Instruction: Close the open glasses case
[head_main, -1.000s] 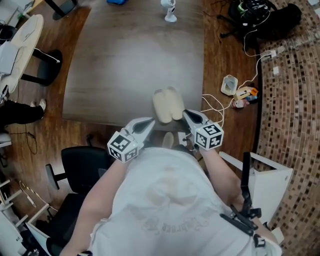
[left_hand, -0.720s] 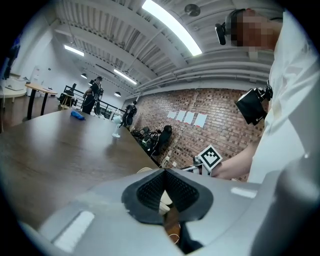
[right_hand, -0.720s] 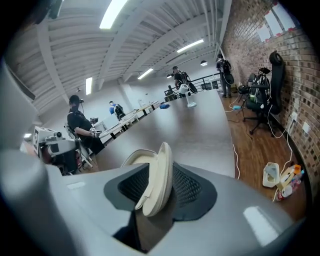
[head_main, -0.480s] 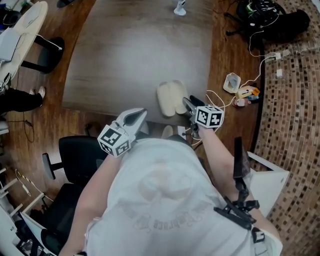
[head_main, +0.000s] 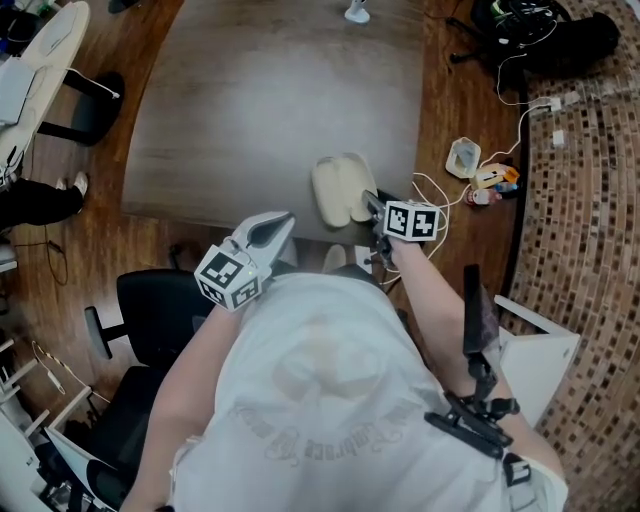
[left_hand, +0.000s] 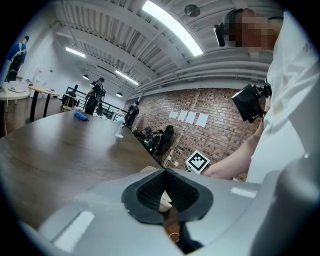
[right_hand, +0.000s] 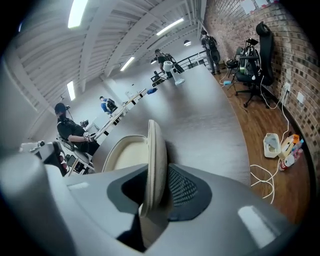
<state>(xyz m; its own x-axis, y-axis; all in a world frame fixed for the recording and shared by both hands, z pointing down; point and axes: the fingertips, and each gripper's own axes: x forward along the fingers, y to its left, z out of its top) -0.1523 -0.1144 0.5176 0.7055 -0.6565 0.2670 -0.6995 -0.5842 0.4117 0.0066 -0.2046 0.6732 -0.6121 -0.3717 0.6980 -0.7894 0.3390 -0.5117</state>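
Note:
The cream glasses case (head_main: 335, 188) lies open near the wooden table's (head_main: 270, 100) front edge. In the right gripper view its lid (right_hand: 156, 145) stands on edge between the jaws, and the hollow tray (right_hand: 125, 152) lies to the left. My right gripper (head_main: 370, 202) (right_hand: 152, 172) is at the case's right side. Its jaws are closing round the lid, with a dark gap still showing at the left pad. My left gripper (head_main: 280, 220) (left_hand: 164, 172) hangs shut and holds nothing, off the table's front edge, left of the case.
A white box (head_main: 460, 160), small items and loose cables (head_main: 430, 205) lie on the floor to the right of the table. A black office chair (head_main: 150, 310) stands at the lower left. A small white object (head_main: 357, 12) sits at the table's far edge.
My right gripper has sunk and gone forward onto the case's right side, and the lid now stands between its jaws. My left gripper has drawn back to the left, away from the case.

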